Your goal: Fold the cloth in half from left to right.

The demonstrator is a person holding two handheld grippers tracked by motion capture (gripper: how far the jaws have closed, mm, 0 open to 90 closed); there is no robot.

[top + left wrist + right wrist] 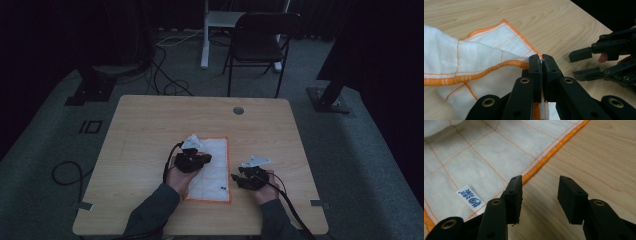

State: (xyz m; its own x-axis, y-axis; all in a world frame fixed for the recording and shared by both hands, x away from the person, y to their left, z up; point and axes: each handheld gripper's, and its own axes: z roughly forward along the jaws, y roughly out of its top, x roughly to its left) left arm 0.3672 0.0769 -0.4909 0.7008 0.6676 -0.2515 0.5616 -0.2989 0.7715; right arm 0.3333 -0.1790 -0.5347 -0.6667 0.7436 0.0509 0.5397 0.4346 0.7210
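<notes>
A white cloth (214,167) with orange hems and orange grid lines lies on the wooden table (150,125). My left gripper (204,159) hovers over the cloth's middle, shut on a lifted orange edge (499,66) of the cloth (446,55), which is folded over itself. My right gripper (237,179) rests just right of the cloth, open, over bare wood beside the orange hem (549,153). A small white label (470,198) with blue characters is sewn near that hem. The right gripper (584,63) also shows open in the left gripper view.
A round grommet (238,110) sits near the table's far edge. Beyond the table stand a dark folding chair (260,42) and a white desk leg (205,35). Cables (165,75) run across the floor. Bare wood surrounds the cloth.
</notes>
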